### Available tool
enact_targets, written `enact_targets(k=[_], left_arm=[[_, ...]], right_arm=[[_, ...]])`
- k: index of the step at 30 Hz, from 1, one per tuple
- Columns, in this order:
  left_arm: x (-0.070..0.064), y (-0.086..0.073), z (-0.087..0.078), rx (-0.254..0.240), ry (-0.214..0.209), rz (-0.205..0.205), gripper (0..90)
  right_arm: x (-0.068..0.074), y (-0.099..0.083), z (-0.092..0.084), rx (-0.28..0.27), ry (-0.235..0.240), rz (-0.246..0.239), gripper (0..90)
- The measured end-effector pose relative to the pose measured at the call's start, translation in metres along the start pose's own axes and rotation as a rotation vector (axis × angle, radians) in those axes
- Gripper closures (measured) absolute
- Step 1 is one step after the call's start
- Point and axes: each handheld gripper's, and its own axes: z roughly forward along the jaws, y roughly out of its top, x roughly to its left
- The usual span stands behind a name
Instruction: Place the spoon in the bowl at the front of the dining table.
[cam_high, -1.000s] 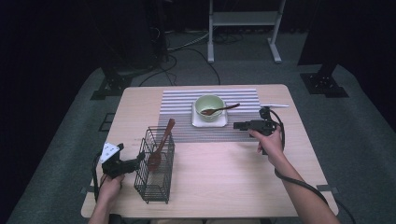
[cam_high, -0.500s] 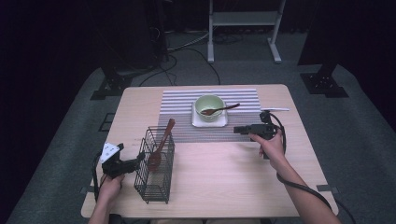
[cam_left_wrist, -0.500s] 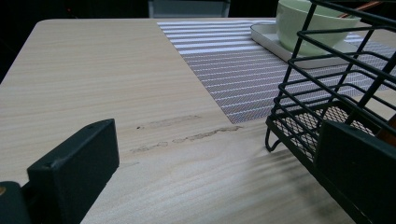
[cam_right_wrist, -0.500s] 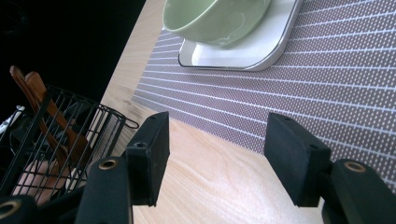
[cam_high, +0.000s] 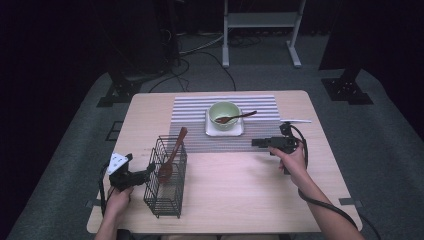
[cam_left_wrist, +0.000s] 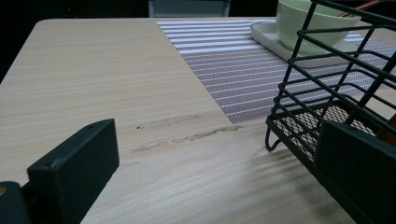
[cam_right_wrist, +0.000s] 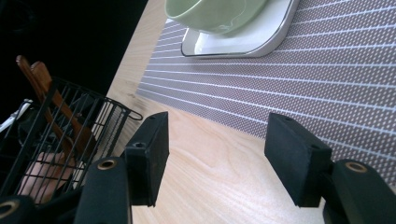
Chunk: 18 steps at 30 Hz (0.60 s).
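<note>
Dark room, pale wood counter (cam_high: 235, 200), and the thing being worked with looks like the black wire basket (cam_high: 166, 176) with a wooden spoon (cam_high: 171, 154) leaning in it. It stands right at the left tongs (cam_high: 148, 170); in the left gripper view one jaw sits against the near corner of the basket (cam_left_wrist: 327, 93) while the other is well off to the side over bare wood, so those tongs are spread wide and clamped on nothing.

My guess on handling: thin wire, so it's light and stiff, but it'll slide or tip on that smooth wood if you nudge it high up. The mesh walls give plenty of bite, so I'd pinch the top rim wire or a corner upright, not the middle of a panel, which might flex. The spoon is tall and loose inside, so it could swing or tip out if the basket tilts.

Further out, the right tongs (cam_high: 256, 142) hover low over the edge of the striped mat (cam_high: 200, 107), jaws apart with nothing between them; they've just been opening a bit more. Ahead of them and just to one side, a green bowl (cam_high: 223, 114) sits on a white tray (cam_high: 225, 131), with a second spoon (cam_high: 237, 118) resting in it. That bowl looks ceramic, so heavier and breakable.
</note>
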Motion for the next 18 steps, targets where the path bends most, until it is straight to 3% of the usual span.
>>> enact_targets(k=[18], left_arm=[[0.0, 0.0, 0.0, 0.001, 0.0, 0.0, 0.0]], right_arm=[[-0.003, -0.017, -0.002, 0.008, 0.025, 0.001, 38.5]])
